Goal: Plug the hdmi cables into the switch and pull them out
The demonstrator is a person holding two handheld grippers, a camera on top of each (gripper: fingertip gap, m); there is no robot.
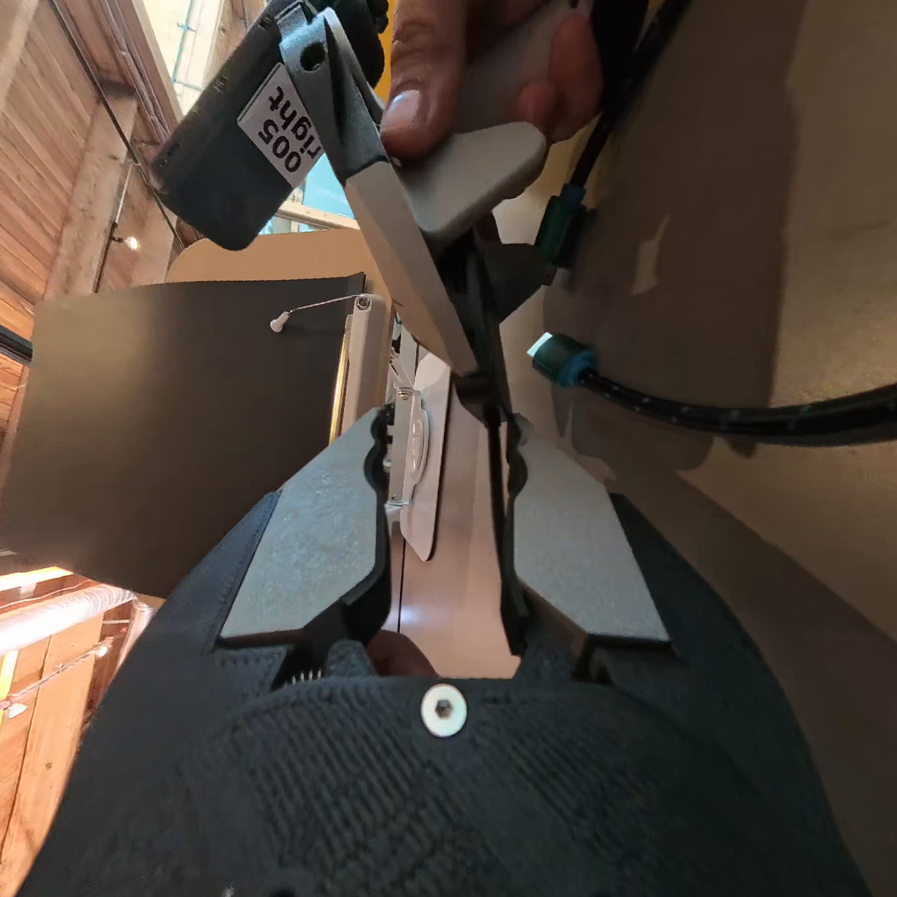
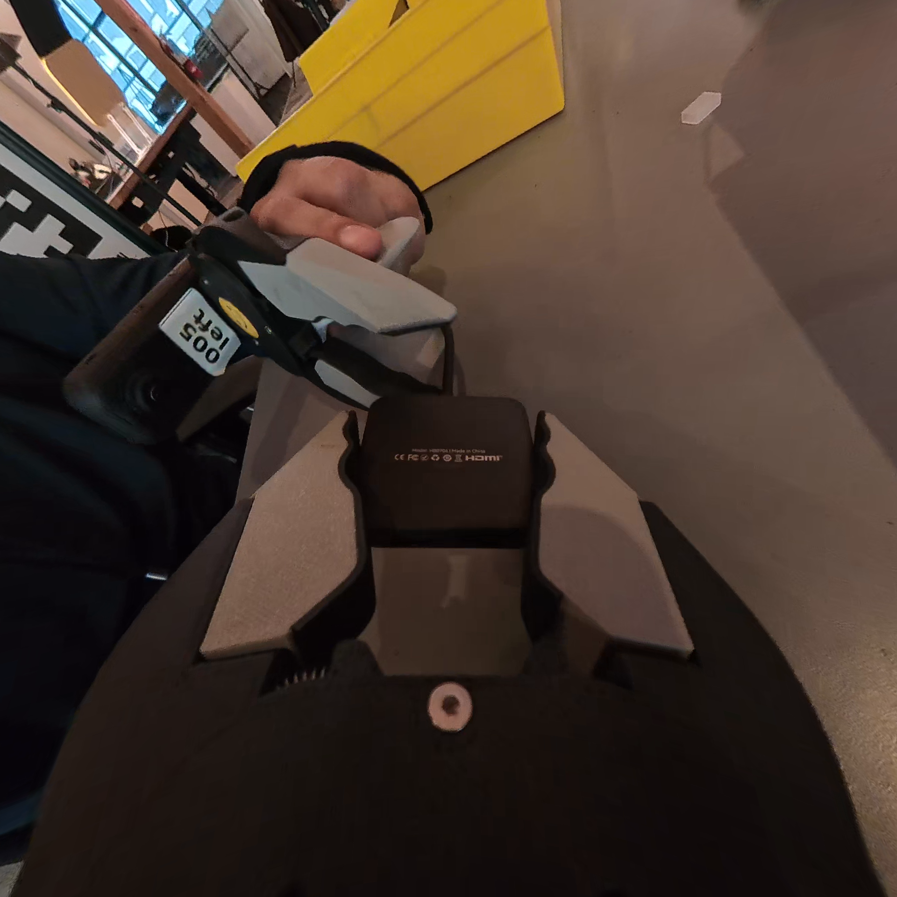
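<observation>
My right gripper is shut on the black HDMI switch, gripping it by its two sides above the beige table. A thin black cable leaves the switch's far end. My left gripper is open, and that thin cable runs along the inner edge of its right finger. It also shows in the right wrist view, just beyond the switch. Two teal HDMI plugs with black cords lie loose on the table, right of the right gripper.
A yellow box stands on the table beyond the hands. A dark panel and a white stand are ahead of the left gripper. A small clear piece lies far right. A thick braided cord curves off right. The grippers are tip to tip, or close to it. Left tips and right tips are each some 30 cm from the dark panel.
</observation>
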